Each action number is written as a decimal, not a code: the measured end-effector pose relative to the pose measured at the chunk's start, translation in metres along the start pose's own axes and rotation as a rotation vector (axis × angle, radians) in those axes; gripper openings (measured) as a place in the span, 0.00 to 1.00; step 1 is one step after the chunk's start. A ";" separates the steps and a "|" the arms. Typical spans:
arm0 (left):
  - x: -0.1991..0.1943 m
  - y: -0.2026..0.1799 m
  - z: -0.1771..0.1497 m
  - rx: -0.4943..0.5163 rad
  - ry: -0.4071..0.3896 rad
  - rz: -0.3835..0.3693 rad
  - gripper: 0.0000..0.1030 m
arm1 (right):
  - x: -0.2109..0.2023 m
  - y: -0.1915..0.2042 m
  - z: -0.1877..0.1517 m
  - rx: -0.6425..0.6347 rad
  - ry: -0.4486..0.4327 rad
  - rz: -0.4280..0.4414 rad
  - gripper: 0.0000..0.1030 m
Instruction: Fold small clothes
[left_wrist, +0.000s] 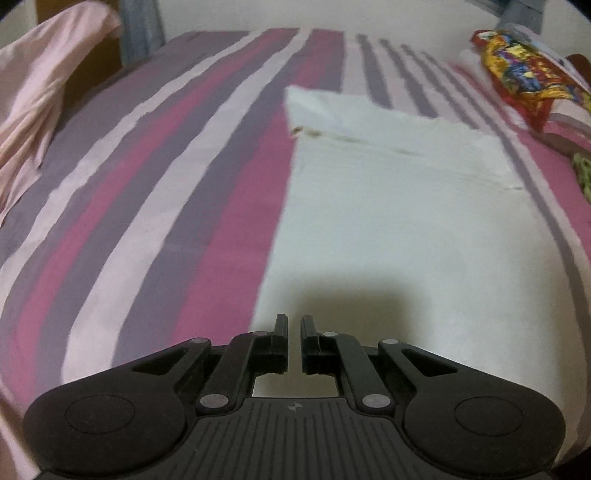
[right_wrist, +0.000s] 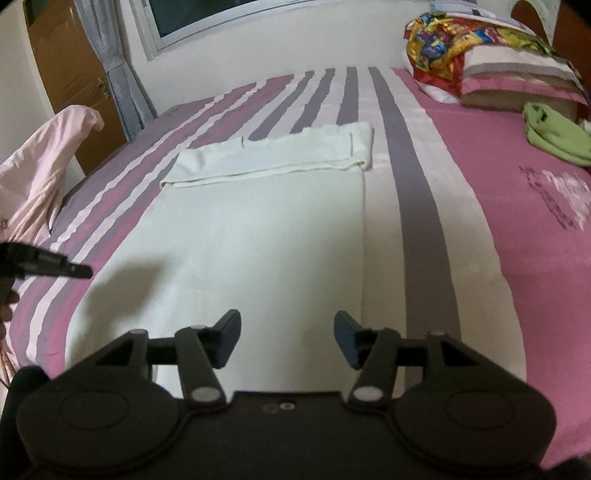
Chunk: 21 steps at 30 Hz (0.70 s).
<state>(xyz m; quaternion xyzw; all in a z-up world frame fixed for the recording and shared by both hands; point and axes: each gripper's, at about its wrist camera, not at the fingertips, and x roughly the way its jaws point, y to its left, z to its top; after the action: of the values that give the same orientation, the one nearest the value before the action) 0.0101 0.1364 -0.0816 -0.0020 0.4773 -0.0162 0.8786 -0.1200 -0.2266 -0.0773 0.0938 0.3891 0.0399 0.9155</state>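
A white cloth (left_wrist: 399, 206) lies flat on the striped bed; its far end is folded back over itself (right_wrist: 280, 155). My left gripper (left_wrist: 294, 325) hovers over the cloth's near left edge, its jaws almost together with a narrow gap and nothing between them. It also shows at the left edge of the right wrist view (right_wrist: 55, 267). My right gripper (right_wrist: 287, 332) is open and empty above the near end of the cloth (right_wrist: 258, 240).
The bed sheet (left_wrist: 166, 184) has pink, purple and white stripes. A pale pink garment (right_wrist: 40, 173) hangs at the left. A colourful bundle (right_wrist: 454, 48) and pillows sit at the far right, with a green cloth (right_wrist: 554, 136) near them.
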 end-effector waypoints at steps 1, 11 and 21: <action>-0.001 0.008 -0.007 -0.016 0.009 0.001 0.04 | -0.003 -0.002 -0.004 0.006 0.005 -0.003 0.54; 0.001 0.055 -0.064 -0.197 0.074 -0.093 0.04 | -0.006 -0.020 -0.040 0.088 0.086 0.004 0.54; 0.019 0.054 -0.081 -0.288 0.083 -0.224 0.04 | -0.004 -0.029 -0.056 0.136 0.115 -0.005 0.54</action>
<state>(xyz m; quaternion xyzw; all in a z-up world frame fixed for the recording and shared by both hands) -0.0463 0.1906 -0.1431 -0.1802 0.5073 -0.0453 0.8415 -0.1626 -0.2475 -0.1185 0.1522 0.4431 0.0167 0.8833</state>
